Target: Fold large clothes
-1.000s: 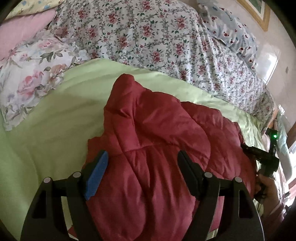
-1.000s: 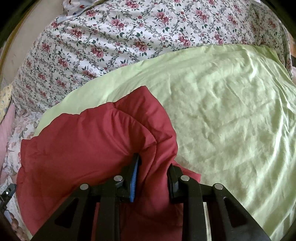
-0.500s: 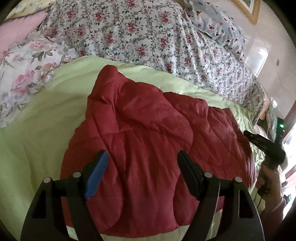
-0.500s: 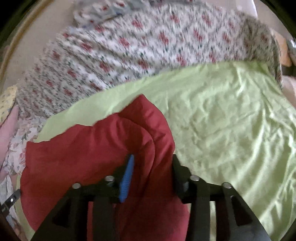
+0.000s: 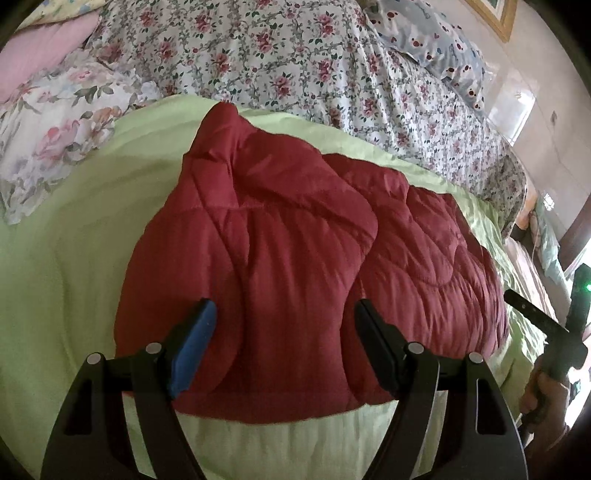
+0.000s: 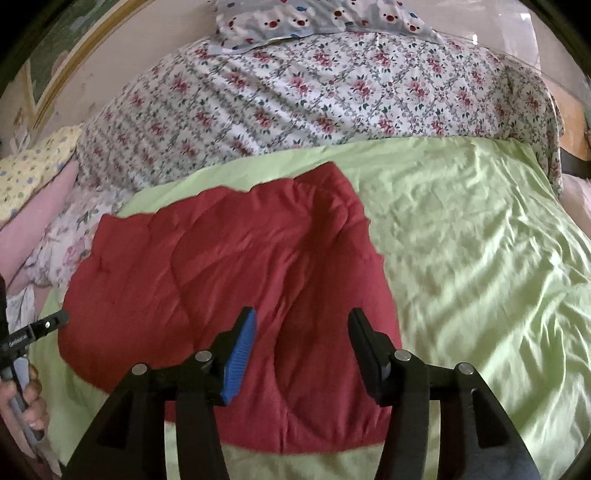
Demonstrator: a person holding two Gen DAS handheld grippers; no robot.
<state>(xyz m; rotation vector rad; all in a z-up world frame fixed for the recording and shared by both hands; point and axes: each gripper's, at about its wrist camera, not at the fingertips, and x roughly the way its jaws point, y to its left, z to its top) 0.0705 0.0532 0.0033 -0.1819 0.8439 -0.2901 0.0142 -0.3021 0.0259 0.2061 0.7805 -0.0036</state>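
Left tool (image 5: pixel 282 319): its black fingers, one with a blue pad, stood wide apart above the near edge of the garment, with nothing clamped between them.
Right tool (image 6: pixel 301 330): its jaws were opening, spread over the red fabric without pressing it (the cloth lay flat below, not pinched).
Hands: a hand (image 6: pixel 31 400) gripped the left tool's handle at the edge of the right wrist view; another hand (image 5: pixel 543 397) held the right tool's handle at the edge of the left wrist view.
Garment: the dark red quilted puffy jacket (image 5: pixel 295 258) lay folded into a bulky bundle on the bed, just beyond both tools, resting on the green sheet towards its near edge.
Underlay: a pale green crumpled bedsheet (image 6: pixel 461 240) spread under and around the jacket.
Further back: a white bedspread with small red roses (image 5: pixel 295 62) covered the bed behind the sheet.
Far edge: a pale blue pillow with red-and-white bear faces (image 6: pixel 314 18) lay against the wall, and a pink pillow (image 5: pixel 44 55) sat beside a large-flowered cushion (image 5: pixel 55 125).
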